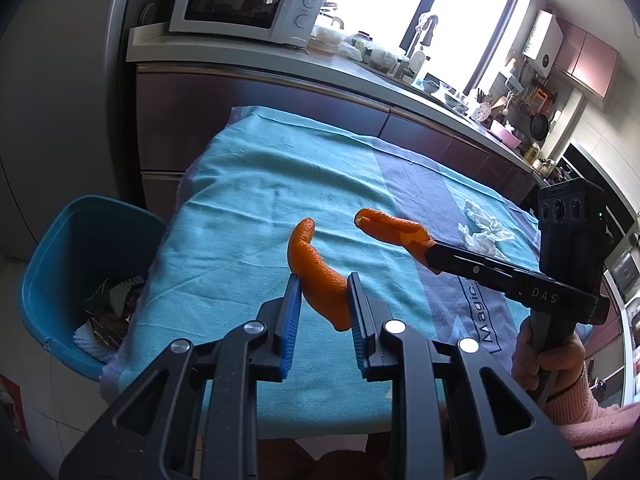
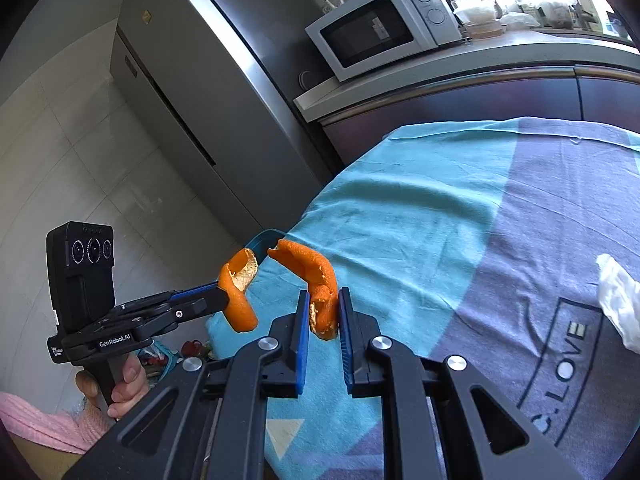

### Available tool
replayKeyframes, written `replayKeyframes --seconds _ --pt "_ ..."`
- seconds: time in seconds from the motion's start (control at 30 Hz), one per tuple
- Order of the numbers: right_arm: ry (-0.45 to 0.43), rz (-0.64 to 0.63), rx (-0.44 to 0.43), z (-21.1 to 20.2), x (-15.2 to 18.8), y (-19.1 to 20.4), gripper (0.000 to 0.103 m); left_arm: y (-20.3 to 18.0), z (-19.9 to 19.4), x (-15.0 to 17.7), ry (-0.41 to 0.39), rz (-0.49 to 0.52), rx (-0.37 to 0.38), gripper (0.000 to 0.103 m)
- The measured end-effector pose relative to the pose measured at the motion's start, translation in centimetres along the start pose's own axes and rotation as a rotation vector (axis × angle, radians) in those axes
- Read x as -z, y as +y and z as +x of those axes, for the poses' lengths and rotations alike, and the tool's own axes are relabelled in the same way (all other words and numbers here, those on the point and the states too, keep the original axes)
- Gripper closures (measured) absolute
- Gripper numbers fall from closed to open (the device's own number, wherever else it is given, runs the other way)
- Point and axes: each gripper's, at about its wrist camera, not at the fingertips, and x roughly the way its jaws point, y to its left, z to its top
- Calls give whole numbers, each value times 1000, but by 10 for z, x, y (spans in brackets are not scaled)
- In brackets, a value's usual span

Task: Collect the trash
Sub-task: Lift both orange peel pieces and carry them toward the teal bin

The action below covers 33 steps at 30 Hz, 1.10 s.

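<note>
On the left gripper (image 2: pixel 224 300), seen from the right wrist view, white letters on the black body read "GenRobot.AI", with smaller print beside them too small to make out; on the right gripper (image 1: pixel 430 258), seen from the left wrist view, only the letters "DAS" can be read along its black side. The cloth (image 2: pixel 460 216) on the table bears dark print: "Magic" running along a framed panel in the left view; ". LOVE" inside a like frame in the right view.
</note>
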Motion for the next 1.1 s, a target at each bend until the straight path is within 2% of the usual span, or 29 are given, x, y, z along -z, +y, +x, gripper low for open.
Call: replayKeyframes --seconds 1.1 --pt "60 -20 -71 54 -16 30 90 37 -28 -7 -56 -53 -65 79"
